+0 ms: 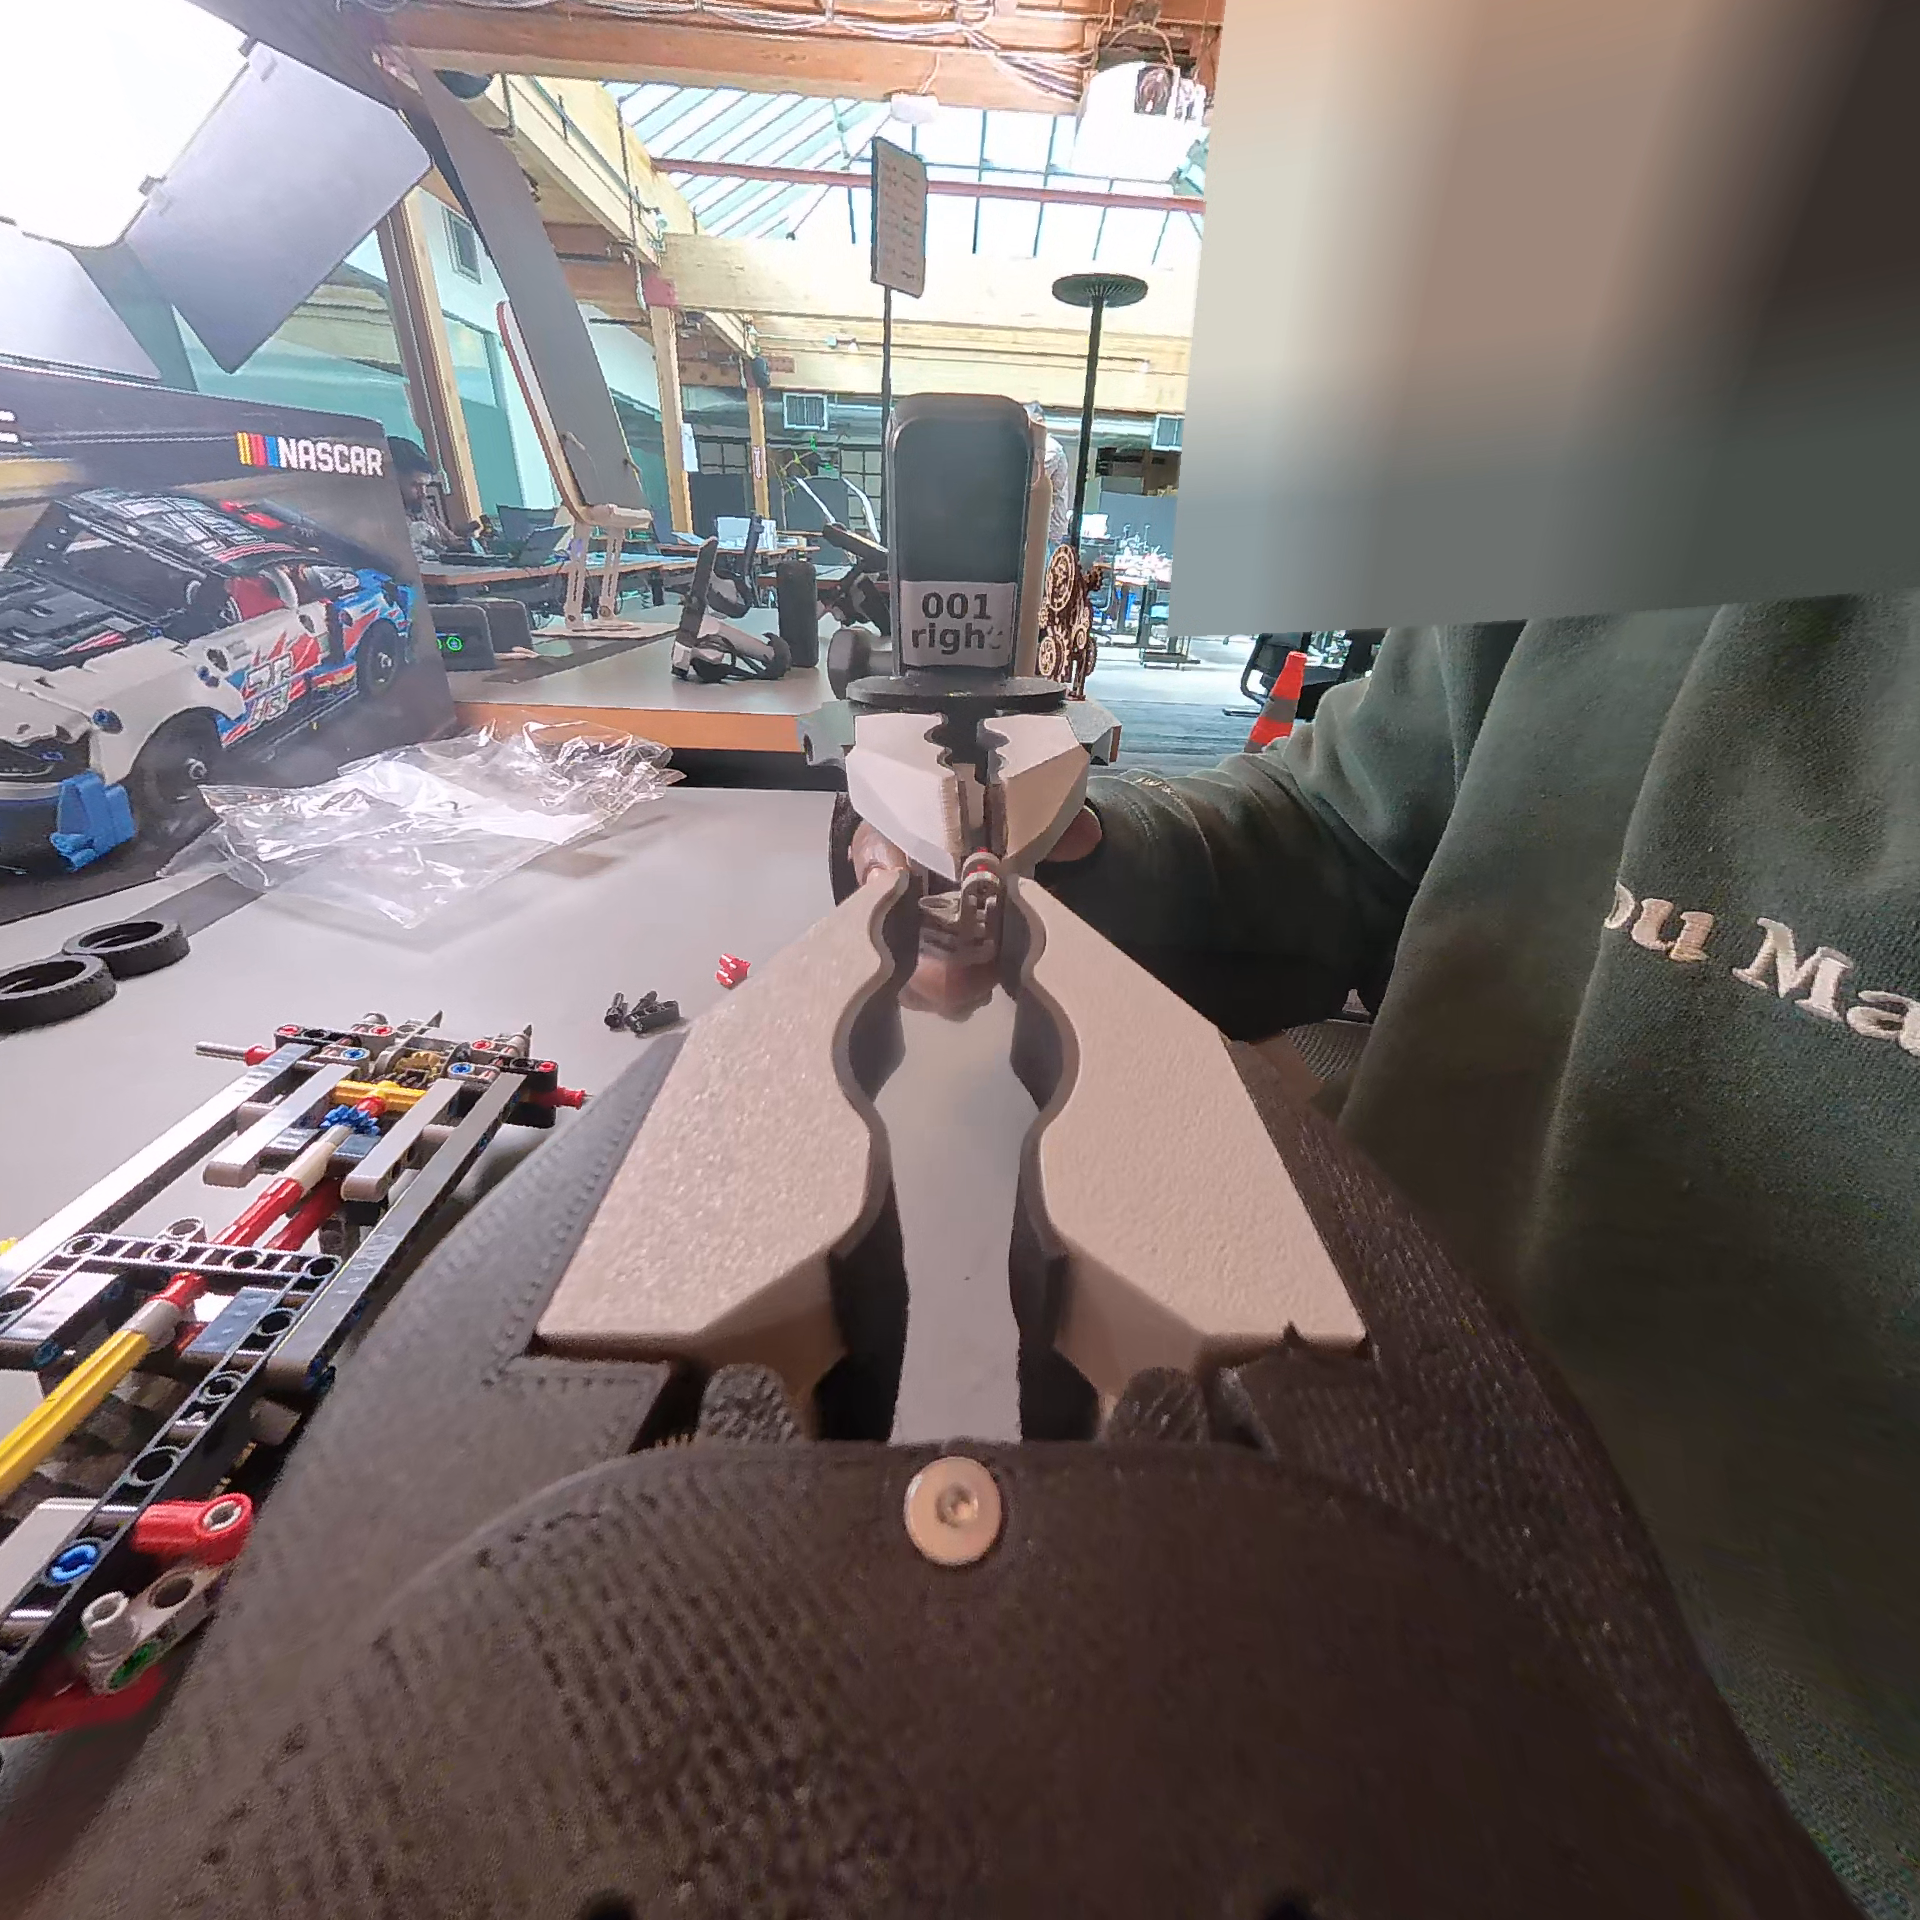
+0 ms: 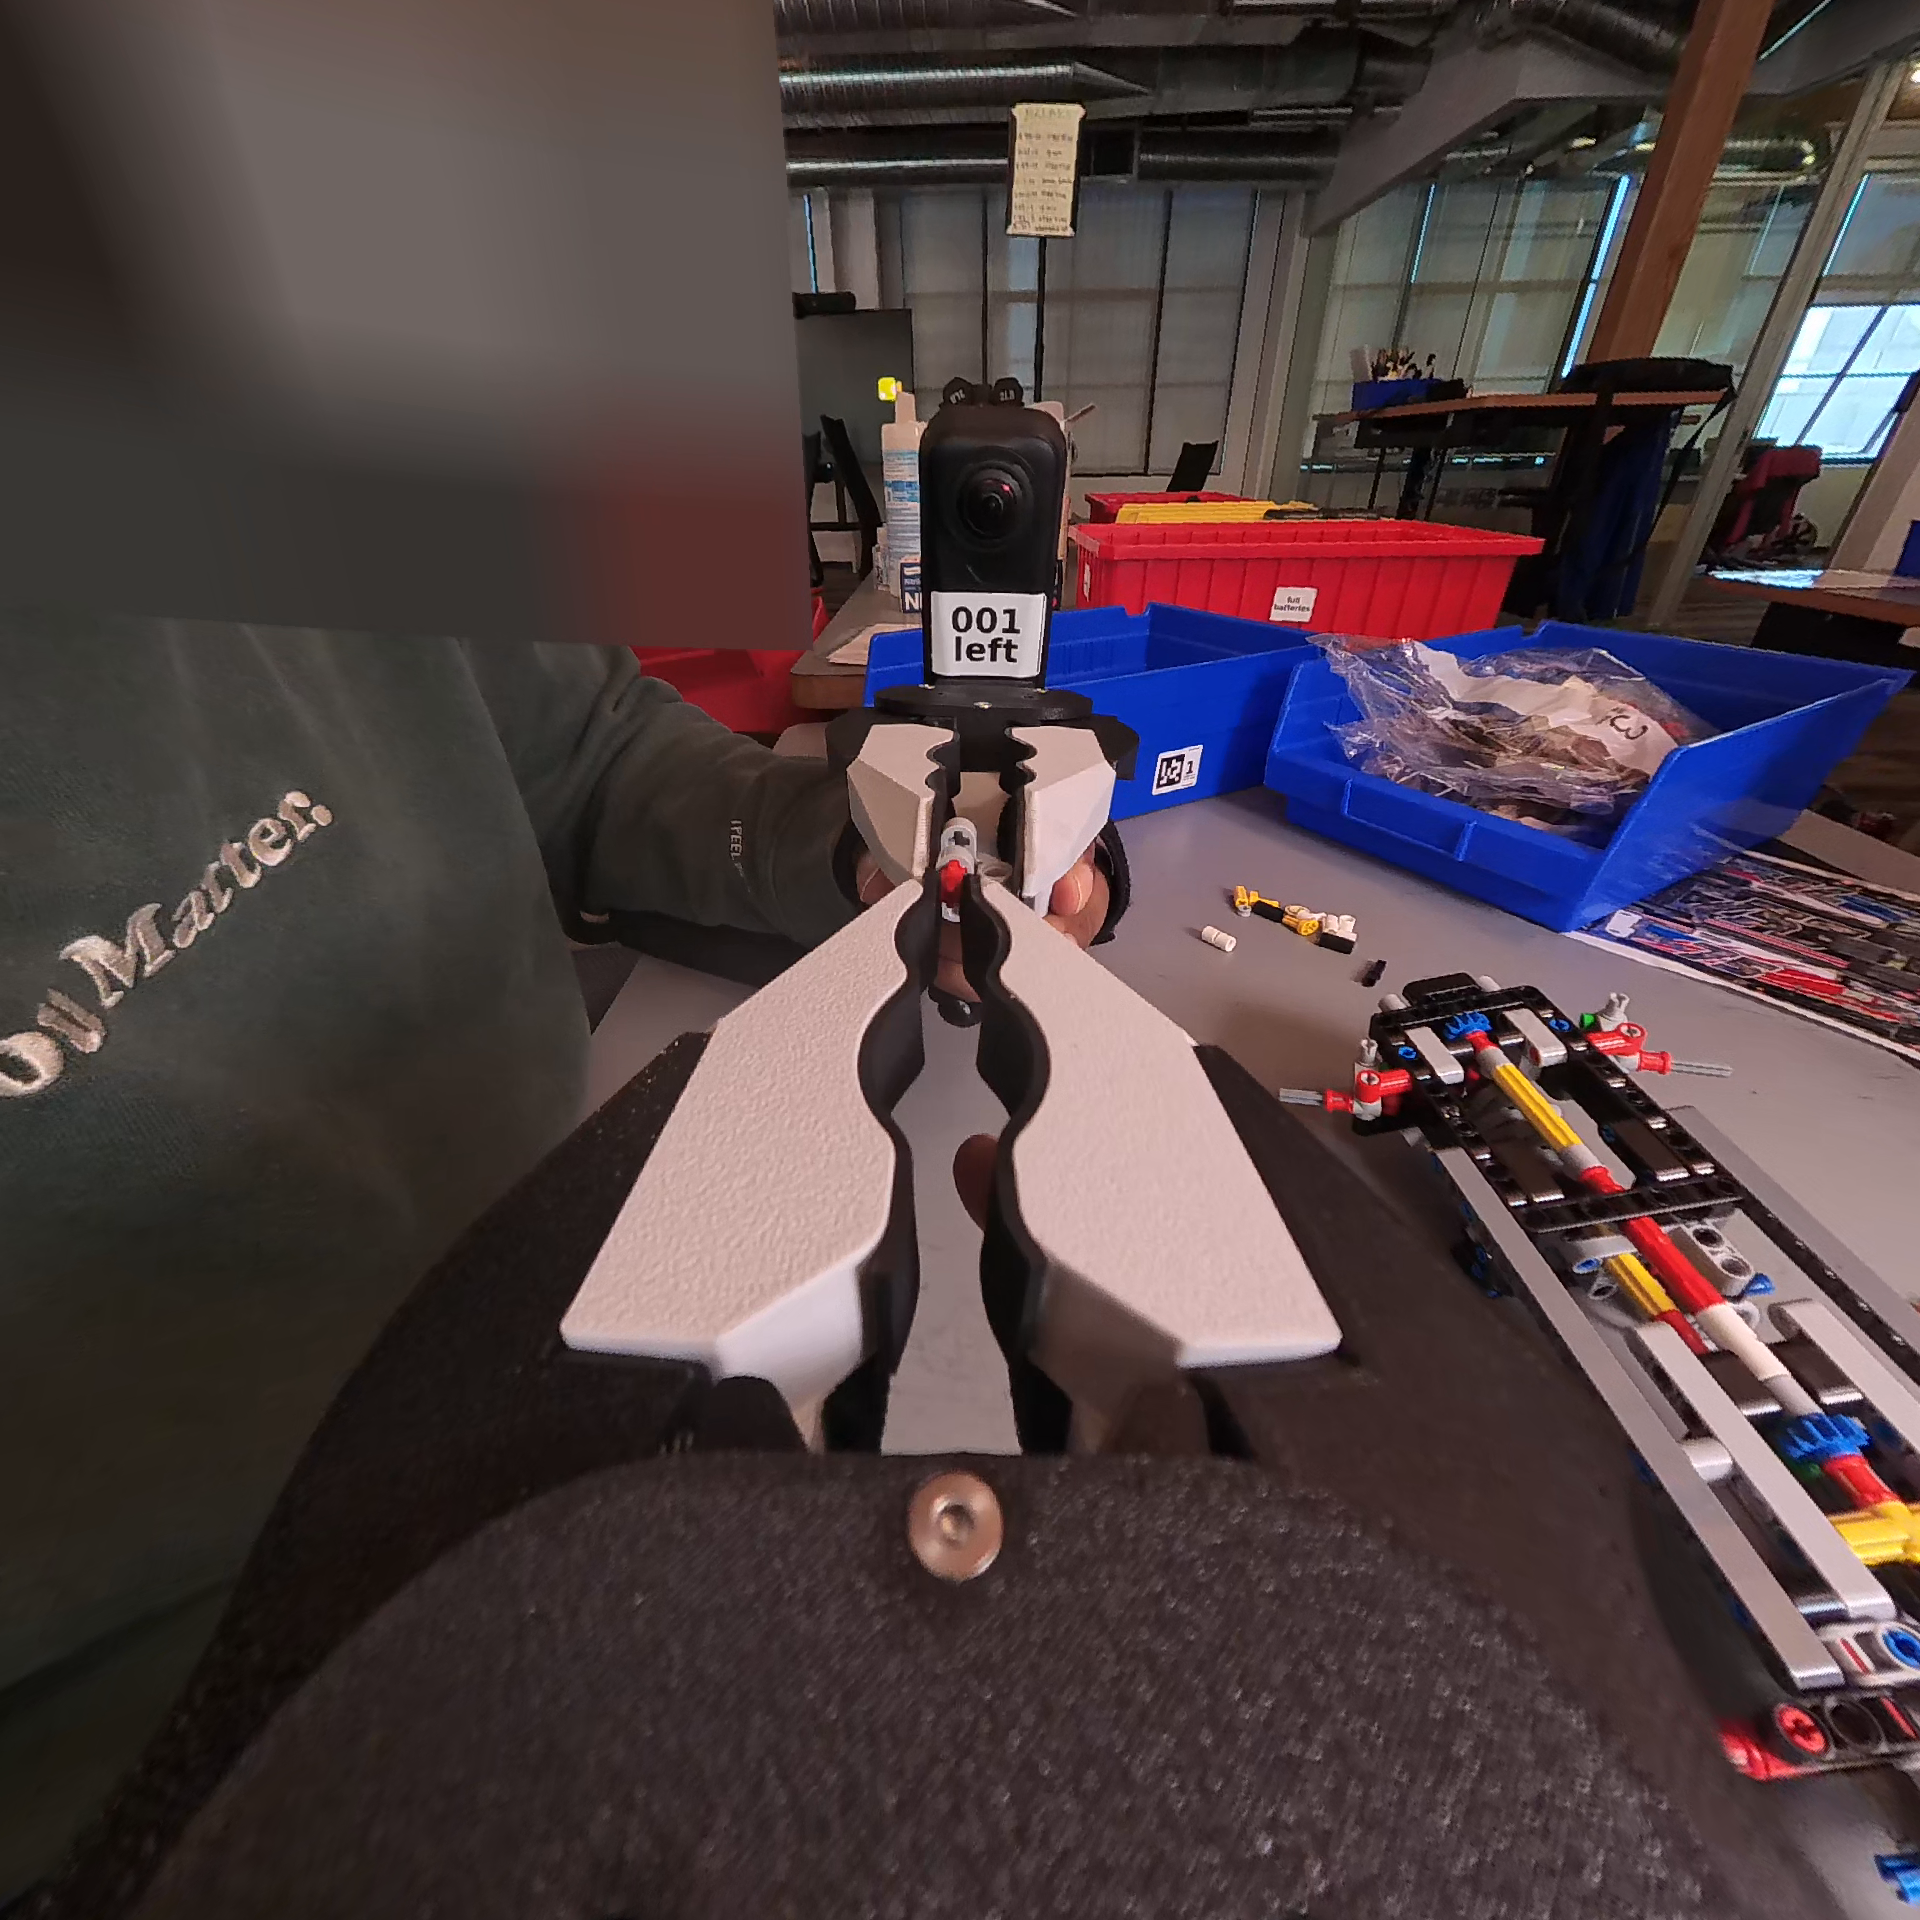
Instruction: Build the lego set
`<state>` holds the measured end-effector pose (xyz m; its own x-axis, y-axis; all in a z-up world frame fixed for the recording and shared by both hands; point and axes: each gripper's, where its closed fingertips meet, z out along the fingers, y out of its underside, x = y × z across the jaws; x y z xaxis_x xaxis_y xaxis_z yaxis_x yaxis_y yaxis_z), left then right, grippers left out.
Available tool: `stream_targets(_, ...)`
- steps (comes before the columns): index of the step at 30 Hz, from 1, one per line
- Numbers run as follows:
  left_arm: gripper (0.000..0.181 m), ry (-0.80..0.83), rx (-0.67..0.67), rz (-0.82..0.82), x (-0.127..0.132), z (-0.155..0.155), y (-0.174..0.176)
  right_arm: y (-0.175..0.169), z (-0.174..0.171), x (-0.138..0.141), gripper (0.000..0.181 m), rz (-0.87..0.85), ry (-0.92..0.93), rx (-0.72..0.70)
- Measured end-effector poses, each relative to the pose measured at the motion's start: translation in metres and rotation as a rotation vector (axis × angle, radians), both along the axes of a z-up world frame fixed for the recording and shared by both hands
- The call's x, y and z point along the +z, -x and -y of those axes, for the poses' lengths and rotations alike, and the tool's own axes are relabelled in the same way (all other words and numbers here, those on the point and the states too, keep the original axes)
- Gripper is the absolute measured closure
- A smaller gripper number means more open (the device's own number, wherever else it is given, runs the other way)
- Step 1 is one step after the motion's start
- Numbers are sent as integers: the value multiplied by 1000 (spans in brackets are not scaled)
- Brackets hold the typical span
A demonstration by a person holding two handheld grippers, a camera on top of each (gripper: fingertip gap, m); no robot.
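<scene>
My two grippers face each other tip to tip above the grey table, in front of a person in a green sweatshirt. My left gripper (image 1: 958, 894) is shut on a small grey connector (image 1: 951, 920), which also shows in the right wrist view (image 2: 958, 836). My right gripper (image 2: 948, 899) is shut on a small red-and-grey pin piece (image 2: 949, 883), seen from the other side in the left wrist view (image 1: 977, 873). The two small pieces meet between the tips. The long black-and-grey chassis (image 1: 260, 1195) lies on the table to the side, also in the right wrist view (image 2: 1621, 1195).
The set's box (image 1: 187, 623), an empty plastic bag (image 1: 416, 821), two tyres (image 1: 94, 966), black pins (image 1: 644, 1010) and a red bit (image 1: 732, 968) lie beyond the chassis. Blue bins (image 2: 1558, 831), a red bin (image 2: 1299, 582), loose small parts (image 2: 1294, 920) and the instruction booklet (image 2: 1787, 935) are on the other side.
</scene>
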<state>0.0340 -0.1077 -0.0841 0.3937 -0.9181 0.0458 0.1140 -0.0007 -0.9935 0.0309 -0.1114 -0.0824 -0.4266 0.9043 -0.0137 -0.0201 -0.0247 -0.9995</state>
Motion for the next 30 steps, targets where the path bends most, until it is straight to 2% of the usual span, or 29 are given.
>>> stream_targets(1,167,-1,-2,4,1,0,0,0,0,1,181,-3,4,2)
stream_targets(13,168,-1,-13,32,4,1,1,-1,1,3,180,-15,11,13)
stream_targets(16,168,-7,25,147,23,-2,26,-10,-11,9,181,-43,38,-16)
stream_targets(18,167,-44,38,67,16,2,21,-9,-7,7,180,-40,-13,-22)
stream_targets(21,167,-40,8,69,16,2,9,-4,-2,13,180,-55,17,4)
stream_targets(30,168,-34,4,45,9,1,4,0,-1,7,180,-37,30,-1)
